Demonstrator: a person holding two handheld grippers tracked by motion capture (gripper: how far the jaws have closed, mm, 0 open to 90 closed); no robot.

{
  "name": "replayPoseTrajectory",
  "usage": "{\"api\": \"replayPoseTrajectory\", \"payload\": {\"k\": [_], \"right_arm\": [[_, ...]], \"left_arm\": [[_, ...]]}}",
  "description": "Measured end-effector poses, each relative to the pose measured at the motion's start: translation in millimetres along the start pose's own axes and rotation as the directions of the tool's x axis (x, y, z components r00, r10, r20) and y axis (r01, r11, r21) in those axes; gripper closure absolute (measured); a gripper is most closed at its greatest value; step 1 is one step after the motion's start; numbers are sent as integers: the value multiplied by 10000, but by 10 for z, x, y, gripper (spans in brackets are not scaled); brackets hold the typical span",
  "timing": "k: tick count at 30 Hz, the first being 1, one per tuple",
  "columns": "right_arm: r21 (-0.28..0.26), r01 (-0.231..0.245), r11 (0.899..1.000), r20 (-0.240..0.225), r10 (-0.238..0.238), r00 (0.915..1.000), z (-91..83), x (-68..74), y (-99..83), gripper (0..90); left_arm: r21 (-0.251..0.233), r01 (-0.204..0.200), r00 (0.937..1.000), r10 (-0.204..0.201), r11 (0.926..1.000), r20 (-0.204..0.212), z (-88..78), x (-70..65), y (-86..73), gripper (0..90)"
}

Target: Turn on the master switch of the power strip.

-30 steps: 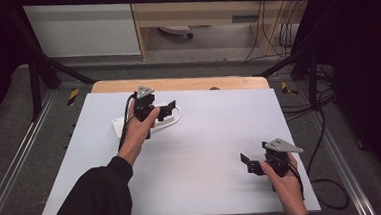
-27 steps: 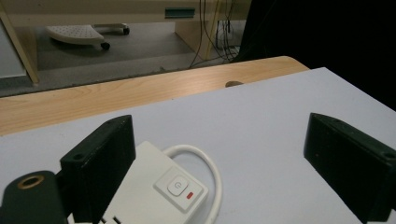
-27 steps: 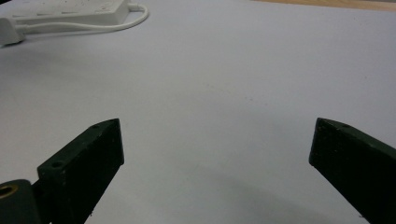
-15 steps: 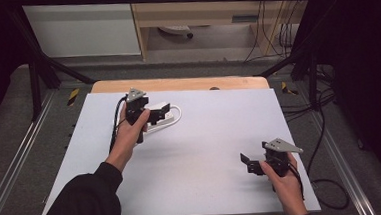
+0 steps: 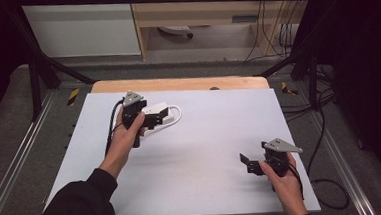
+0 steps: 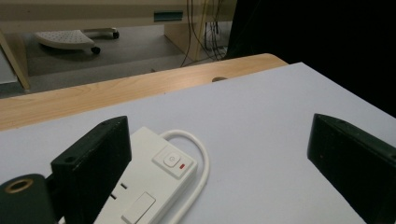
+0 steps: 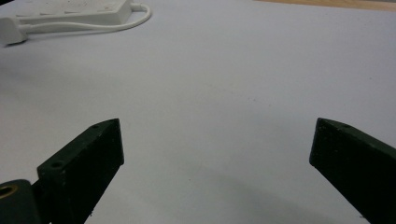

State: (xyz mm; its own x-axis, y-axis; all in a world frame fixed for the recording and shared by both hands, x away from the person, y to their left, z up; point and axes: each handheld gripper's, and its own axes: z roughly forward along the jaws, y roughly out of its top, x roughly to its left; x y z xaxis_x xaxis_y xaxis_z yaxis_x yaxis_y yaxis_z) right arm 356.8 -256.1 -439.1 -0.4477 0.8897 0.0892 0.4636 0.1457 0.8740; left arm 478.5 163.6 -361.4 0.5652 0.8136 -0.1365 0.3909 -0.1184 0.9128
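I see the white power strip (image 5: 160, 115) lying flat near the far-left part of the counter (image 5: 210, 136), its white cable (image 6: 201, 158) looping back round the end that carries the switch (image 6: 173, 161). My left gripper (image 5: 149, 121) sits over the near end of that strip with its fingers (image 6: 93, 168) spread wide; in the left gripper view one finger overlaps the strip's edge, though I cannot tell from here whether it actually touches the casing. My right gripper (image 5: 249, 165) is well apart from the strip, near the counter's near-right corner, over bare grey surface. Its fingers (image 7: 84, 163) are also spread wide and pinch nothing. In the right gripper view the strip and its plug (image 7: 11, 29) lie far off.
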Motion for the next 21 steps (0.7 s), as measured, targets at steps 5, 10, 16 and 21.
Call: {"api": "replayPoseTrajectory", "payload": {"k": [5,10,16,21], "right_arm": [[20,-101,9999,-38,101,9999,-6,6,-4,36],[-99,-169,9998,108,170,9998,-27,18,7,37],[-141,-132,9998,162,134,9998,-33,6,6,36],[-75,-105,9999,110,106,9999,-19,2,-1,36]], "left_arm": [[153,37,9999,-35,9999,-146,-115,-3,-52,63],[235,402,9983,-391,9989,-433,-293,-51,-107,63],[98,367,9989,-364,9993,-289,-572,-42,-130,66],[41,305,9992,-303,9995,-277,-796,22,-183,73]]}}
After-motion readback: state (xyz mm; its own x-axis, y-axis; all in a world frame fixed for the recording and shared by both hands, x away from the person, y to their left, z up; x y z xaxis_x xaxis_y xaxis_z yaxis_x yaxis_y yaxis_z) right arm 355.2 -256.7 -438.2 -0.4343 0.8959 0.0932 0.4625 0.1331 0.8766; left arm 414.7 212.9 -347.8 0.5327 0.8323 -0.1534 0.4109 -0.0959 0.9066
